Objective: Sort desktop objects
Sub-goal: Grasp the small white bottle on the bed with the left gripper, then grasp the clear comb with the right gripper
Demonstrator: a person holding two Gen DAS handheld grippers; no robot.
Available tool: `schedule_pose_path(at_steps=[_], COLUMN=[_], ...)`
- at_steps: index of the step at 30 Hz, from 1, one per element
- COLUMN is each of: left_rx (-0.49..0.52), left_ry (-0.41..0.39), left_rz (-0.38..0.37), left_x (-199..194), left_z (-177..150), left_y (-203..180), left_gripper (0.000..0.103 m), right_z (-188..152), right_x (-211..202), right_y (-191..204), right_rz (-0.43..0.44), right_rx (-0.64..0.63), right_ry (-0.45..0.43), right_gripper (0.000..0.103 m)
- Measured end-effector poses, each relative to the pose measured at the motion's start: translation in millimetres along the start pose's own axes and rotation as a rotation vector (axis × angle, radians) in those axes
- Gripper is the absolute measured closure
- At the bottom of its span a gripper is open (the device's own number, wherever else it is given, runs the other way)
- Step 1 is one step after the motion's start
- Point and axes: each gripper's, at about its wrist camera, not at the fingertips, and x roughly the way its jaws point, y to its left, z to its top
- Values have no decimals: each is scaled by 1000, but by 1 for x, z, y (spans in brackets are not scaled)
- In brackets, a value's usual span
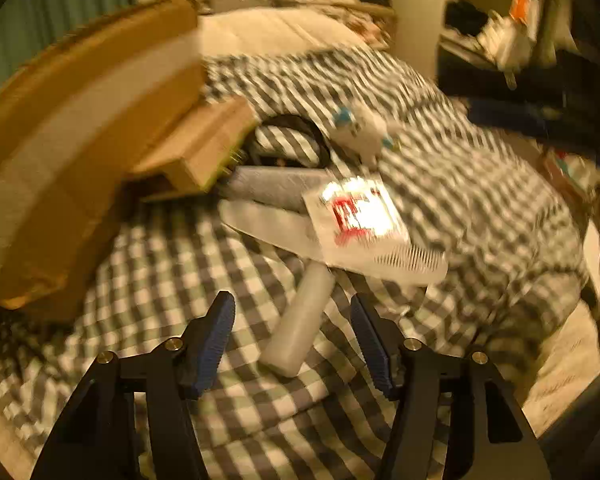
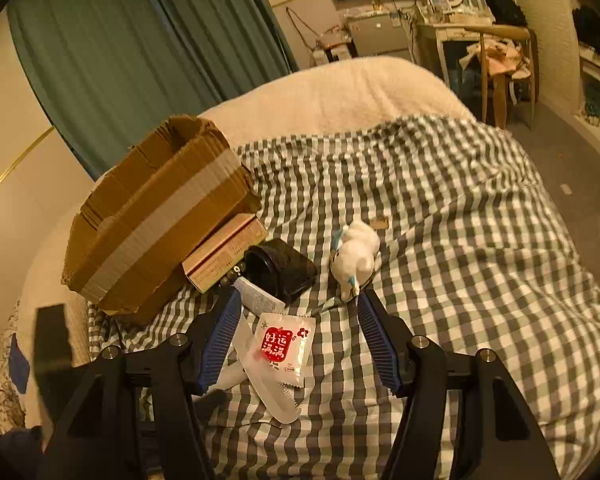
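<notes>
Directly between the spread fingers of the left tongs (image 1: 293,334) lies a white plastic bottle (image 1: 300,320) on the grey-and-white checked cloth (image 1: 160,272); nothing is held. Just beyond it sit a white plastic comb (image 1: 284,232) and a shiny white sachet with a red label (image 1: 356,212). From the right tongs (image 2: 298,334), also wide open and empty, that sachet (image 2: 285,344) lies between the fingers, with a white plush toy (image 2: 356,258) and a black cylindrical cup (image 2: 280,272) just ahead. An open brown cardboard box (image 2: 156,216), ahead to the left, shows nothing inside from here, so sorting seems barely begun.
</notes>
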Motion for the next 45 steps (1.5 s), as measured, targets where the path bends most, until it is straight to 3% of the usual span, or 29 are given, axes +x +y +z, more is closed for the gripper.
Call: schedule_pose_path(at_steps=[5, 7, 8, 9, 14, 20, 25, 31, 34, 41, 43, 45], left_rx=[77, 55, 30, 18, 39, -69, -119, -106, -104, -93, -120, -164], left_ry=[29, 29, 42, 48, 55, 62, 7, -54, -39, 135, 136, 79], left_rz=[14, 10, -13, -27, 8, 21, 9, -13, -35, -2, -1, -24], left_x=[20, 24, 26, 27, 18, -17, -33, -47, -41, 1, 1, -14], left_z=[-2, -1, 1, 0, -1, -2, 4, 9, 10, -1, 0, 6], left_y=[-10, -8, -5, -5, -9, 13, 23, 18, 16, 12, 15, 23], left_gripper=[43, 70, 81, 84, 86, 86, 86, 86, 86, 86, 86, 86], right_z=[2, 1, 0, 0, -2, -9, -18, -26, -29, -33, -32, -30], right_x=[11, 13, 15, 16, 14, 10, 17, 20, 25, 41, 44, 45], right_y=[-7, -9, -9, -8, 1, 15, 32, 43, 44, 36, 33, 28], right_rz=[26, 40, 48, 51, 43, 61, 85, 142, 169, 114, 91, 84], right_rx=[21, 35, 41, 42, 10, -52, -117, -150, -146, -151, -152, -139], right_ry=[14, 23, 33, 37, 44, 62, 106, 133, 152, 196, 196, 197], right_gripper=[42, 42, 42, 42, 43, 43, 43, 43, 43, 43, 43, 43])
